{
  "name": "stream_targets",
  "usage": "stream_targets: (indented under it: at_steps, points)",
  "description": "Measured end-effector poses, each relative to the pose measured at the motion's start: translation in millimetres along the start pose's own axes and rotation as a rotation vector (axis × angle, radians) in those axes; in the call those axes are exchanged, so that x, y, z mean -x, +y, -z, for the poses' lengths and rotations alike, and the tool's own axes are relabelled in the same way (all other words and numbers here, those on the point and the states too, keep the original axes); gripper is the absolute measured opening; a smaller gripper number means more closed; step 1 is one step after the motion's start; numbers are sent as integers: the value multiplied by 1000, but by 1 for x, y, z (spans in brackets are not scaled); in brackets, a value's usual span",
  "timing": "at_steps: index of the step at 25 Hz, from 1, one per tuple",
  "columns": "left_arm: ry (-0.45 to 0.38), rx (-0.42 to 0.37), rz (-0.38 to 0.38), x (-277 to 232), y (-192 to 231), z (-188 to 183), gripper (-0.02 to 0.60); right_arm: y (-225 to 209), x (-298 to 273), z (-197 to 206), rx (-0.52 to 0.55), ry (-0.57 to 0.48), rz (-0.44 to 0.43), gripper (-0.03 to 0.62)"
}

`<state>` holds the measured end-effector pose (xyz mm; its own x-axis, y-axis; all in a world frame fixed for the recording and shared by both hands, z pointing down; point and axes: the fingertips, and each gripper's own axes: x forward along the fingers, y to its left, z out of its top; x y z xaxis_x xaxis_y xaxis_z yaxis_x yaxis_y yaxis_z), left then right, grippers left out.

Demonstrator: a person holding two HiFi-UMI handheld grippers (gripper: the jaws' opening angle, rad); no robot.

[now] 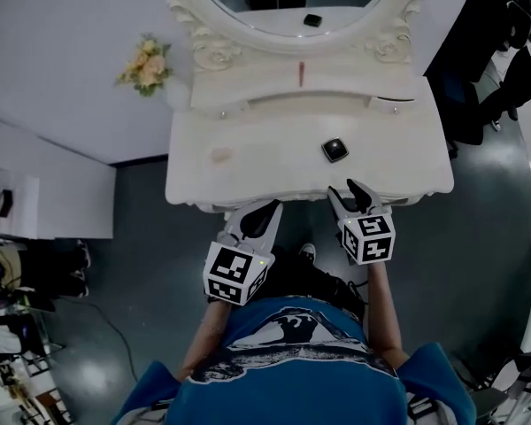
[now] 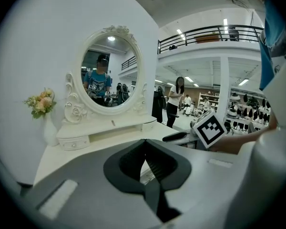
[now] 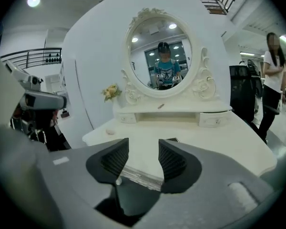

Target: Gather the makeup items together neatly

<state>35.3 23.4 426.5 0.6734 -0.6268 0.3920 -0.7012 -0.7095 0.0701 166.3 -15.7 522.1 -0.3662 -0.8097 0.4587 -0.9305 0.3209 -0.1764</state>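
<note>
On my left gripper [image 1: 271,209] the jaws are pressed together, empty; on my right gripper [image 1: 346,189] they stand apart, empty. Just beyond the right gripper a small black square compact [image 1: 334,150] lies on the cream worktop [image 1: 407,149], below an oval mirror [image 1: 292,7]. Grey floor [image 1: 142,237] surrounds it.

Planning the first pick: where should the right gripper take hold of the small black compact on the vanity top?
Likely across two opposite side edges of the black compact, approached from its near side by the open right gripper: it lies flat, low and squarish.
</note>
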Motion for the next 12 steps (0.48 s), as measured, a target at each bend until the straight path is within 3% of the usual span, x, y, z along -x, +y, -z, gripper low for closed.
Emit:
stream_targets:
  at_steps: [7, 12]
  points:
    - [29, 47, -81, 16, 18, 9, 18, -32, -48, 19, 96, 138, 6, 240]
    - [46, 65, -90, 15, 34, 11, 18, -60, -84, 33, 166, 241, 45, 270]
